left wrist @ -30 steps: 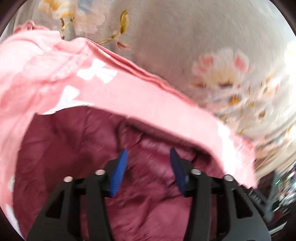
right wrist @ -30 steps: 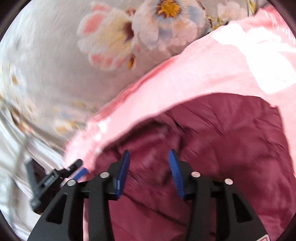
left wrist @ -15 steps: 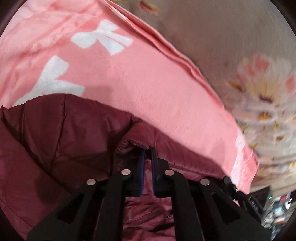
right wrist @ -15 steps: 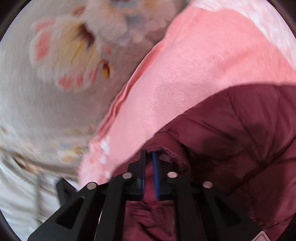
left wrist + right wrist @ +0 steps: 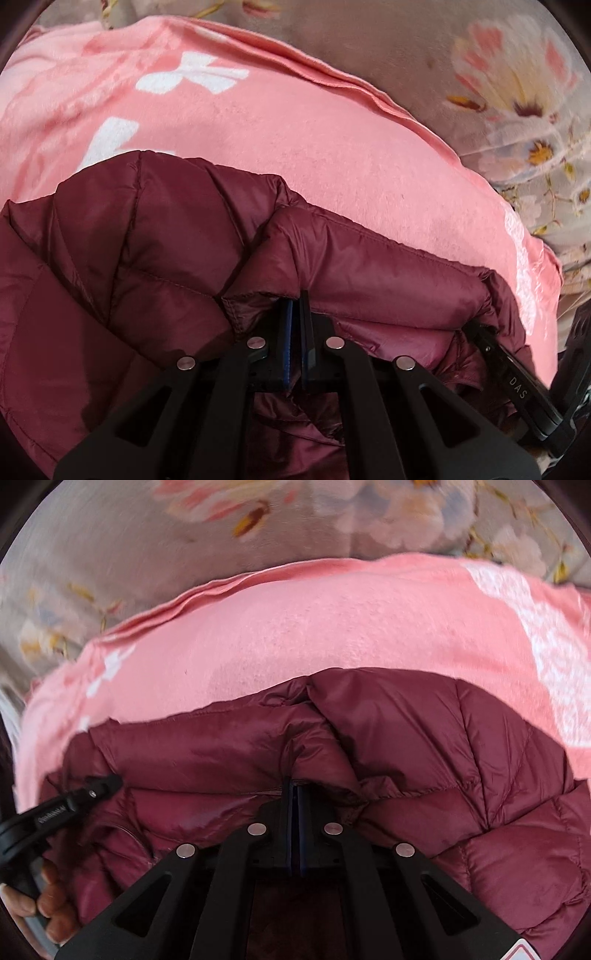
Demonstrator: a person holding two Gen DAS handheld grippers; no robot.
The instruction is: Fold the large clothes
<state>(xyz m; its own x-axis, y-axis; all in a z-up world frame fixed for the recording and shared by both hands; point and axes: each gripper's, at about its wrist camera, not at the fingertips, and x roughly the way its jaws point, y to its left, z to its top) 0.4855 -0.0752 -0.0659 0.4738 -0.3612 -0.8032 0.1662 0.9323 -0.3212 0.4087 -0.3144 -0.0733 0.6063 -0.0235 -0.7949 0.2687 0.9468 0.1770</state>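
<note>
The slick shell of the maroon puffer jacket (image 5: 177, 236) could be pulled out of either pinch if the two grips are drawn apart or lifted unevenly, since only a thin edge is caught. The left gripper (image 5: 295, 332) is clenched on a seam fold just ahead of its jaws. The right gripper (image 5: 295, 812) is likewise clamped on the jacket's edge. The jacket is spread beyond both jaws over a pink blanket (image 5: 314, 627).

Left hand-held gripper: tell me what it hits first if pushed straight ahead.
The left hand-held gripper is shut on the maroon puffer jacket, so that comes first. Beyond the jacket lies the pink blanket; depth is unclear.
</note>
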